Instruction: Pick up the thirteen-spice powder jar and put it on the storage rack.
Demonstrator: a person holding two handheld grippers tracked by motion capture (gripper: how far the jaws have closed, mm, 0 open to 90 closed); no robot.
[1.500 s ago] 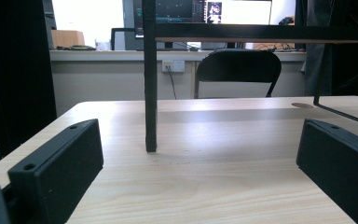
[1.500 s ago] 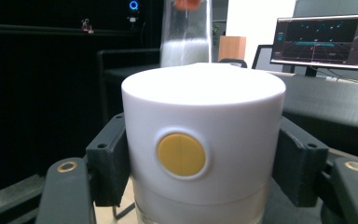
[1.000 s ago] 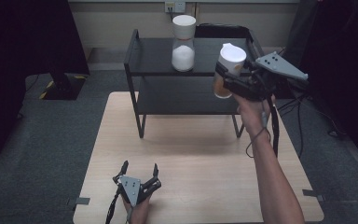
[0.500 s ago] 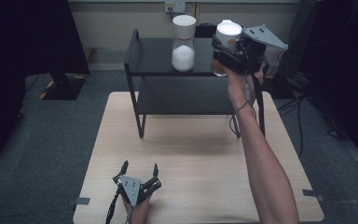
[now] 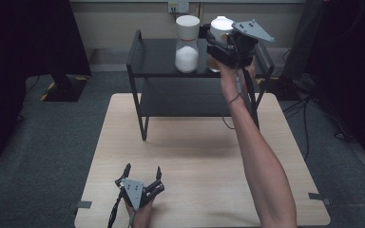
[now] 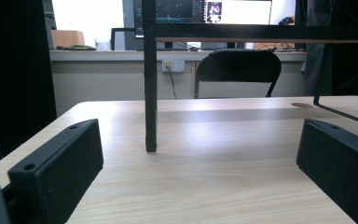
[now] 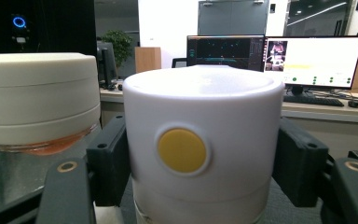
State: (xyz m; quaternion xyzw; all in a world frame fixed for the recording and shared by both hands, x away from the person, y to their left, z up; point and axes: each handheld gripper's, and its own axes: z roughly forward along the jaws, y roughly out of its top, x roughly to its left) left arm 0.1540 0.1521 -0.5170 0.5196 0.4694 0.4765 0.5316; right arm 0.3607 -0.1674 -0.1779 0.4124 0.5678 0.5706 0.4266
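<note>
— Where's the jar?

— Clamped in my right claw, over the top shelf. The second jar stands just beside it at nine o'clock.

— Risk?

— I could knock that neighbour setting down. My left claw rests open on the table.

White-lidded jar with a yellow dot, black shelf, pale wood table.
</note>
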